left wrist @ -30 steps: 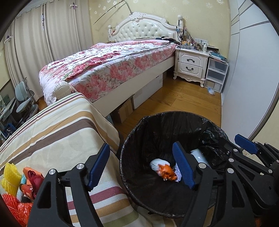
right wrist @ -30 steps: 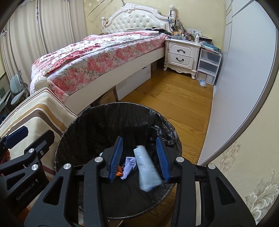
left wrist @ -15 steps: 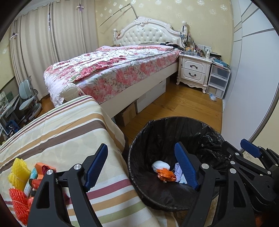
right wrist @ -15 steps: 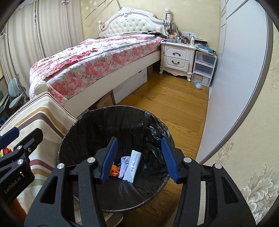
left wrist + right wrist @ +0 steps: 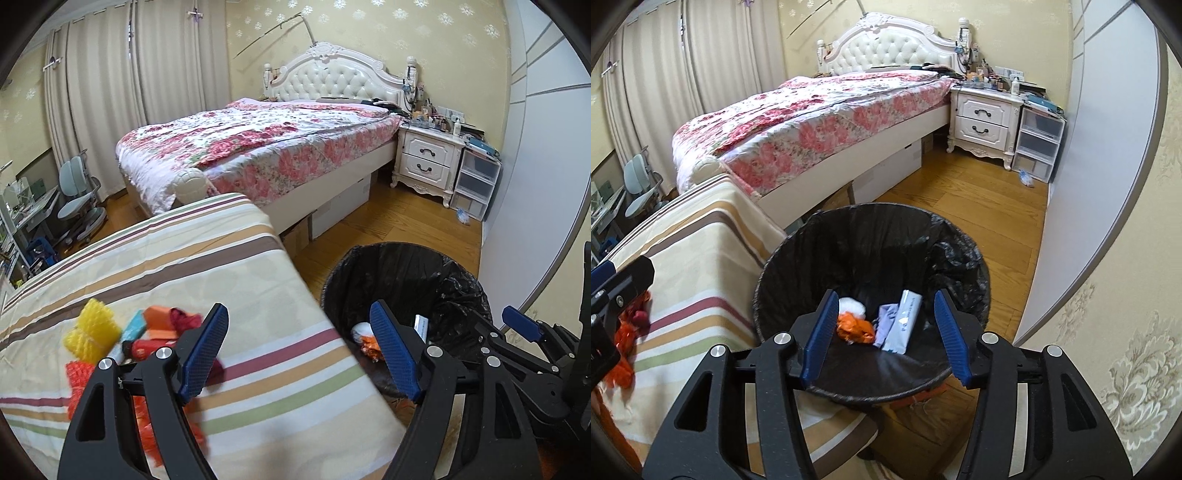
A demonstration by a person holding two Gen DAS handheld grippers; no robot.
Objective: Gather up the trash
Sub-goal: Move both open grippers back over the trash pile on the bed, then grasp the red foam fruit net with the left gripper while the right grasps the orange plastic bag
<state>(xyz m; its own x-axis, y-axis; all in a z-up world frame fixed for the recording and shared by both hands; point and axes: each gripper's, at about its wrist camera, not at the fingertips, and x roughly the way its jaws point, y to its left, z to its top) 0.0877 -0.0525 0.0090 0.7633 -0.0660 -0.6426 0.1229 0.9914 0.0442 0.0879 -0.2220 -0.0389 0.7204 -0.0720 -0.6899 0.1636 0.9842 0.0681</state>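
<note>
A black-lined trash bin stands on the wood floor beside a striped-cloth table. In it lie an orange wrapper, a white wad, a bluish scrap and a pale blue packet. My right gripper is open and empty over the bin. My left gripper is open and empty over the table's right edge. A pile of trash lies on the cloth at the left: yellow foam net, orange and red pieces, red net. The bin also shows in the left wrist view.
A bed with a floral cover fills the back. A white nightstand and plastic drawers stand at the far right. A grey wardrobe door runs along the right. Chairs stand far left.
The pale blue packet dropped from my right gripper into the bin, and the gripper opened wider. My left gripper swung left from over the bin toward the trash pile on the cloth.
</note>
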